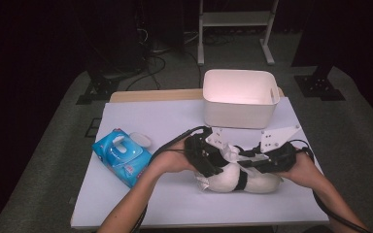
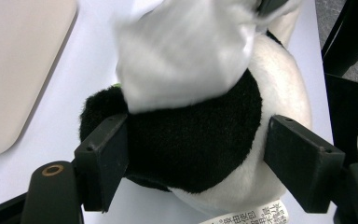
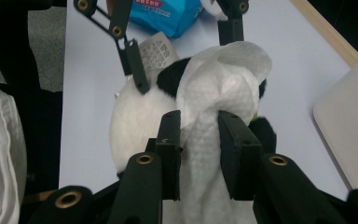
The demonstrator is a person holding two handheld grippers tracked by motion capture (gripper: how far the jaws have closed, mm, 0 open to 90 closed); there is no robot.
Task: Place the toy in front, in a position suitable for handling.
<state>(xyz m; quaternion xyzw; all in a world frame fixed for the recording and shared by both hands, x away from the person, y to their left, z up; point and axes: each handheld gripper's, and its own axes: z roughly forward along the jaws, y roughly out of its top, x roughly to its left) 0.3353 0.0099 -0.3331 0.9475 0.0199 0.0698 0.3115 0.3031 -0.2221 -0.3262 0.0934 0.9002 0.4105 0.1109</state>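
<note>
A black-and-white plush panda (image 1: 257,183) lies on the white table (image 1: 141,204) in front of the person. My left gripper (image 2: 200,158) is shut on it, one pad on the black band (image 2: 196,149) and the other on the white fur. In the high view this gripper (image 1: 218,167) comes in from the left. My right gripper (image 3: 199,140) is shut on a crumpled white wipe (image 3: 223,79), which rests on top of the panda (image 3: 135,121). In the high view the right gripper (image 1: 246,158) reaches in from the right, with the wipe (image 1: 232,151) at its tips.
A white plastic bin (image 1: 238,74) stands at the back of the table, just behind the hands. A blue pack of wet wipes (image 1: 121,156) lies at the left with a small white oval piece (image 1: 141,140) beside it. Dark floor, cables and stands surround the table.
</note>
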